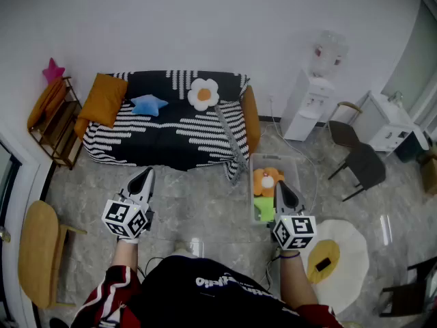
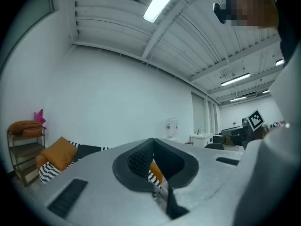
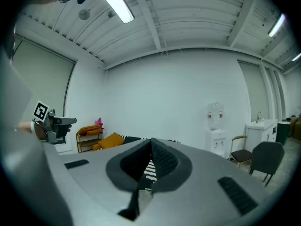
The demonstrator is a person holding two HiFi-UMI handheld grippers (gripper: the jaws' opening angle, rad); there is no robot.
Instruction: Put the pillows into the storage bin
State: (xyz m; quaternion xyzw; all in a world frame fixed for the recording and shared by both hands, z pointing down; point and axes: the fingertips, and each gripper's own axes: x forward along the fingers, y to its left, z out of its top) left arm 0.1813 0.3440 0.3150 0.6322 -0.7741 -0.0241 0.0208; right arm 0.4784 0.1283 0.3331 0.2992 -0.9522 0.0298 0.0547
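Step judged: between fetches. Left claw (image 1: pixel 145 178) and right claw (image 1: pixel 283 190) are pinched closed, nothing held. Orange pillow (image 1: pixel 102 100), star pillow (image 1: pixel 149 104) and flower pillow (image 1: pixel 203 93) lie on the sofa (image 1: pixel 171 139); two others are seen in the storage bin (image 1: pixel 273 157). Next, the sofa must be approached and a claw opened. Bin contents are partly masked by the right claw.

R tool (image 3: pixel 151 144) jaws closed, empty | orange pillow (image 3: pixel 109 141) left | dispenser (image 3: pixel 216 128) right

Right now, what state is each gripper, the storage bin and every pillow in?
left gripper: shut, empty
right gripper: shut, empty
storage bin: open, partly filled
orange pillow: on the sofa
blue star pillow: on the sofa
white flower pillow: on the sofa
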